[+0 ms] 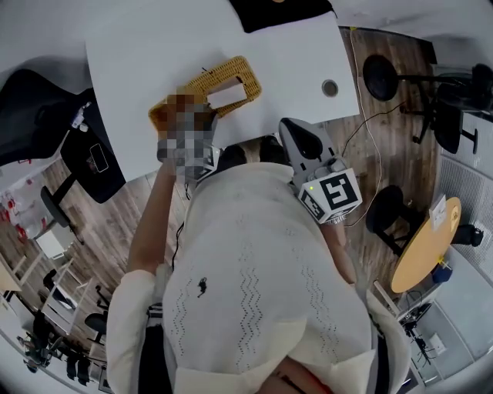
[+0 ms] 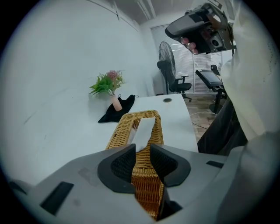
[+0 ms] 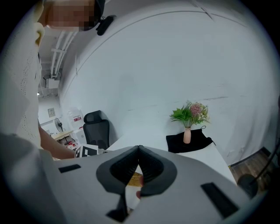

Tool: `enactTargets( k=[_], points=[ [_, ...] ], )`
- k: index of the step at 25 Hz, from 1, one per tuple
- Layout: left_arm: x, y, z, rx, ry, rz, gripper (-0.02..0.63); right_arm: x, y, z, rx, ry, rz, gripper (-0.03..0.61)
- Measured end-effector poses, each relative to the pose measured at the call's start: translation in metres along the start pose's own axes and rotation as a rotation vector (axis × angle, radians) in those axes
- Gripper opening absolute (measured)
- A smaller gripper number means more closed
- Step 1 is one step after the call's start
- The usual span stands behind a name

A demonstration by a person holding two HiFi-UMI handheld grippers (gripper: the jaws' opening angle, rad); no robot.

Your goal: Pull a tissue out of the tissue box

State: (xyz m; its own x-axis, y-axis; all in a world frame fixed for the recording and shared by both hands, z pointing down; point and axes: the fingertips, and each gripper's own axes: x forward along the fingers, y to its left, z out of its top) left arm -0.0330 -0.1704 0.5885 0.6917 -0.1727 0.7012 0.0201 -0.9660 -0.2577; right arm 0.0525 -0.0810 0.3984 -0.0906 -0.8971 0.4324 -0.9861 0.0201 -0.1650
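A woven wicker tissue box point(image 1: 231, 73) lies on the white table point(image 1: 139, 61), with a white tissue point(image 1: 227, 96) sticking up from its slot. In the left gripper view the box point(image 2: 146, 188) runs away under the jaws and the tissue point(image 2: 144, 129) stands just past them. My left gripper point(image 2: 142, 151) is open by a narrow gap, right over the box; a mosaic patch hides most of it in the head view. My right gripper point(image 1: 285, 123) hangs back at the table's near edge, to the right of the box, and is shut point(image 3: 139, 151) with nothing in it.
A pink vase of flowers point(image 2: 114, 103) stands on a black cloth point(image 1: 277, 11) at the table's far end. A cable hole point(image 1: 330, 88) is near the right edge. Office chairs point(image 1: 46, 108), a fan point(image 2: 166, 57) and a round wooden table point(image 1: 424, 246) stand around.
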Motion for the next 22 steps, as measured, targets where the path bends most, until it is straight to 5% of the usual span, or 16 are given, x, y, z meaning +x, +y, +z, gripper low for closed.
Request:
enactTargets(
  k=[11, 22],
  points=[
    [0.006, 0.007, 0.007, 0.008, -0.017, 0.018, 0.068, 0.000, -0.005, -0.002, 0.011, 0.003, -0.024, 0.002],
    [0.004, 0.011, 0.009, -0.142, -0.023, -0.002, 0.014, 0.004, -0.009, -0.004, 0.017, 0.011, -0.014, 0.002]
  ],
)
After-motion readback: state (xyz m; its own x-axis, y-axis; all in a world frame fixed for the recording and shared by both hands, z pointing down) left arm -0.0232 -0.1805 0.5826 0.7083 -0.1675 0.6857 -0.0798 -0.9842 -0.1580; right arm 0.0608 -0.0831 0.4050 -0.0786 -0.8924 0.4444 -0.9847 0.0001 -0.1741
